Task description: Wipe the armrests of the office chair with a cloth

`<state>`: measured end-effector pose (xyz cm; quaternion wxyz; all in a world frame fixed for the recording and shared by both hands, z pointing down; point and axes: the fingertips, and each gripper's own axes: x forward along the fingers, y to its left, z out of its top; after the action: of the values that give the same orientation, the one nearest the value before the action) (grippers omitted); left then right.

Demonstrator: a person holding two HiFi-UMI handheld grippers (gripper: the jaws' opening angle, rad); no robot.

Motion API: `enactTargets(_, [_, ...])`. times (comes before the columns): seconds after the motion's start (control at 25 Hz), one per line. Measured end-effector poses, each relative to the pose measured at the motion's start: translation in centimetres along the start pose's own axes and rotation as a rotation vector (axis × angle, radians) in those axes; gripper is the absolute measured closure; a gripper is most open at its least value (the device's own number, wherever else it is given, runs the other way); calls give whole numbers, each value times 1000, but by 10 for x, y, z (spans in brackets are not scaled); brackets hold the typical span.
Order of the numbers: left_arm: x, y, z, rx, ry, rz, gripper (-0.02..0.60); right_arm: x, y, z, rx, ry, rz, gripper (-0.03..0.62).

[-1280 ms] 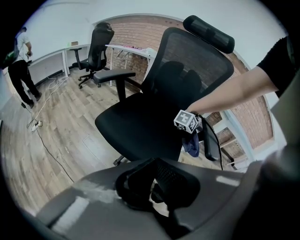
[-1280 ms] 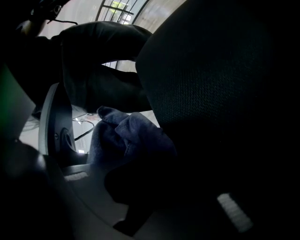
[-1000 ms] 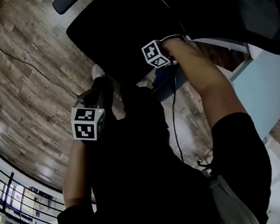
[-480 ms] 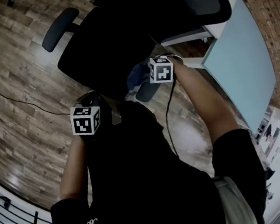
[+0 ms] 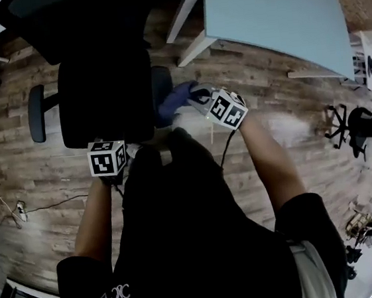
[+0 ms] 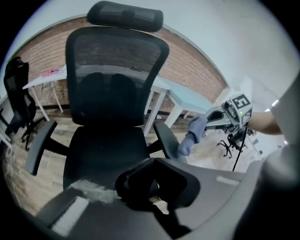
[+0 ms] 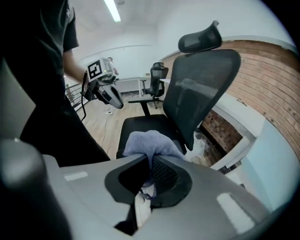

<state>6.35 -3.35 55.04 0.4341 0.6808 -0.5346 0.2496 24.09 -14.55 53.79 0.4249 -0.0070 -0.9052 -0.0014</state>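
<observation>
Wooden floor is spreading under the chair in the head view, where the right tongs are bringing a blue cloth onto the right armrest.

From the left gripper view, the left tongs are sitting closed and empty near the seat's front edge, apart from the cloth.

From the right gripper view, the jaws are pinching a fold of the cloth firmly. To my judgement, long strokes along the armrest pad, keeping the cloth flat and the jaw tips off it, are going to clean best.

**Floor and what stands on it**

Wood-plank floor, brown, boards running across the head view. The black office chair stands on it. Just beyond the chair, a pale blue table on white legs. A thin cable trails over the boards at left. A second chair stands well apart at right.
</observation>
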Motion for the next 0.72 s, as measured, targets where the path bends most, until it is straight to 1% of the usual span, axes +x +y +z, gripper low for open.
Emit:
enactTargets(0.08, [17, -17, 11, 74, 32, -5, 575, -14, 1, -25, 28, -28, -56, 579])
enactTargets(0.2, [31, -31, 23, 203, 95, 10, 575, -13, 8, -47, 113, -103, -139, 579])
enactTargets(0.28, [43, -40, 33, 246, 123, 25, 575, -7, 6, -60, 143, -130, -159, 579])
enactTargets(0.36, [59, -54, 41, 243, 131, 43, 575, 0, 5, -78, 130, -127, -141, 579])
enactTargets(0.48, [77, -71, 45, 222, 136, 71, 575, 14, 6, -102, 86, -115, -78, 579])
enactTargets(0.56, [84, -77, 47, 218, 147, 89, 575, 27, 2, -106, 54, -123, -29, 579])
enactTargets(0.72, [93, -85, 46, 221, 192, 121, 575, 54, -6, -98, 26, -177, 49, 579])
